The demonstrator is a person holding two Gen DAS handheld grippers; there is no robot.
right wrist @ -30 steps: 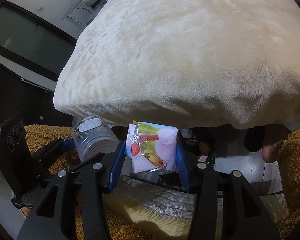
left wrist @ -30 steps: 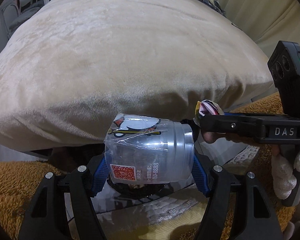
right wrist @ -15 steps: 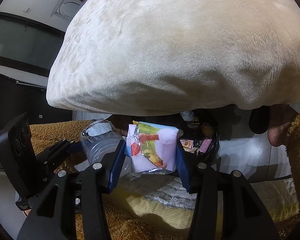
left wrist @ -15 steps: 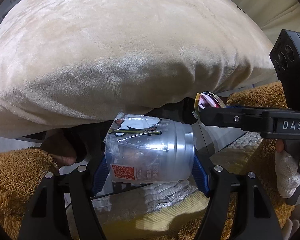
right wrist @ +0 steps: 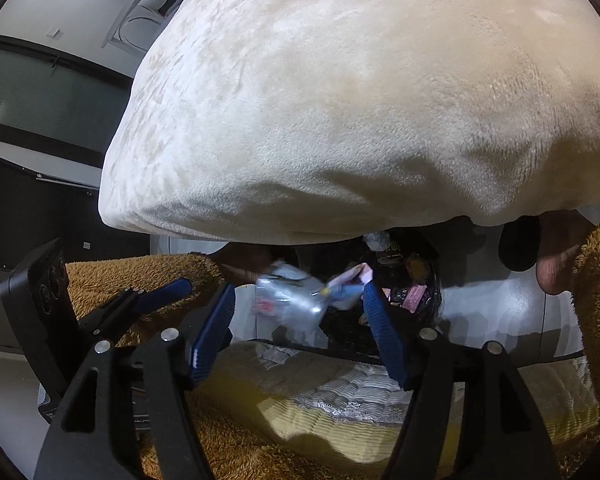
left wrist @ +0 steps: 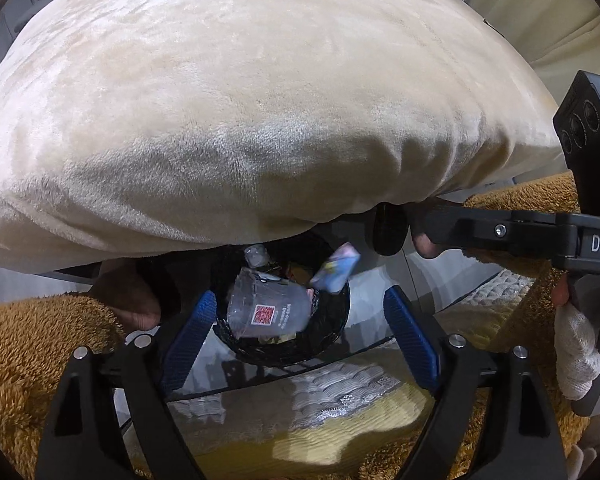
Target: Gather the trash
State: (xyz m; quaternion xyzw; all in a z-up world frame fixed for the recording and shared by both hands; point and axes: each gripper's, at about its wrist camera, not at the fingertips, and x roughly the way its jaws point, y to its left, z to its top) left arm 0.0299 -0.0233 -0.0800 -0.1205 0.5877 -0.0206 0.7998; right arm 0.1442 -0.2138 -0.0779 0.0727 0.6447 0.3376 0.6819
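A clear plastic cup [left wrist: 266, 310] with a red QR label is falling into the black-lined trash bin [left wrist: 332, 344] below, and a pink and blue wrapper [left wrist: 336, 270] drops beside it. My left gripper [left wrist: 298, 322] is open and empty above the bin. My right gripper [right wrist: 300, 312] is open too; the cup [right wrist: 288, 300] and wrapper [right wrist: 346, 286] show blurred between its fingers, in mid-fall over the bin [right wrist: 432, 300]. The right gripper's arm shows at the right in the left wrist view [left wrist: 500, 232].
A large cream plush cushion [left wrist: 240, 100] overhangs the bin from behind. Brown shaggy fabric [left wrist: 32, 352] lies on both sides. A pale quilted mat [right wrist: 340, 400] lies below the grippers. The bin holds several other wrappers [right wrist: 414, 292]. White floor [right wrist: 492, 320] surrounds it.
Both grippers opened. The cup left the left gripper and the wrapper left the right gripper; both are dropping into the bin. The cushion edge sits higher, showing the bin.
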